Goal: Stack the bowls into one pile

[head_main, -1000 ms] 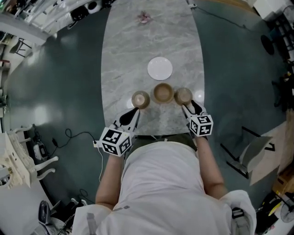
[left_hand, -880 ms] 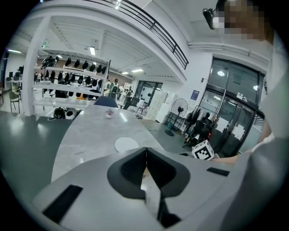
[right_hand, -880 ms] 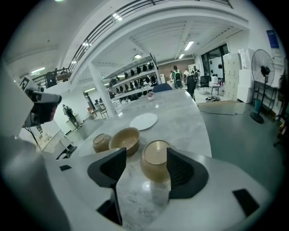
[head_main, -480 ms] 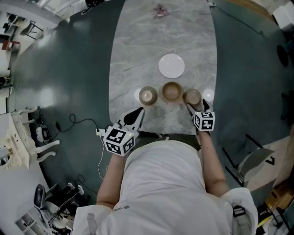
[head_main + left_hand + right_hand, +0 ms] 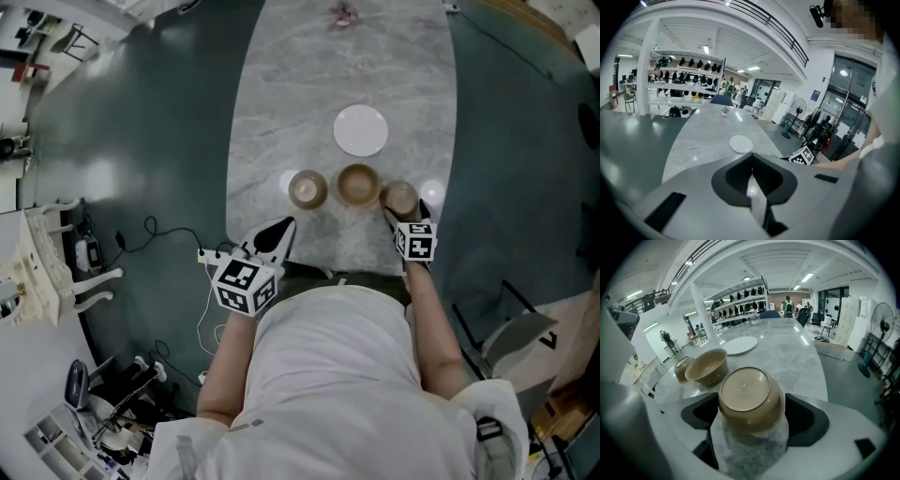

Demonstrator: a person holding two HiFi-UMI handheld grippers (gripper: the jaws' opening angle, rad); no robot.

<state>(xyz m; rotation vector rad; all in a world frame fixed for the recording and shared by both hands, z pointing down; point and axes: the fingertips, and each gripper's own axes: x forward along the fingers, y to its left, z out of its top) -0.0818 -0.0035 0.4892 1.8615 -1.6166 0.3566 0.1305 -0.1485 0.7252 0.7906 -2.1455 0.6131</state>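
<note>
Three tan ceramic bowls stand in a row near the close edge of the grey marble table [image 5: 281,112], none yet stacked: the left bowl [image 5: 307,189], the wider, deeper middle bowl [image 5: 358,184] just beside it at its 3 o'clock, and the right bowl [image 5: 400,198] next along. A flat white round plate [image 5: 361,129] lies apart at 12 o'clock from the middle bowl. Over the last second the right gripper [image 5: 406,214] has dropped toward the right bowl, and its jaws are opening. In the right gripper view the bowl sits squarely between them with a gap on each side, so nothing is gripped. That view does not settle whether this bowl stands upright or mouth-down. The left gripper [image 5: 279,230] has hardly moved. It hangs at 7 o'clock from the left bowl, over the table's near edge, with its jaws pressed together on nothing. The task looks to be at its first pickup: the right jaws probably need to close on the bowl's walls before it can be carried to its 9 o'clock neighbour.
</note>
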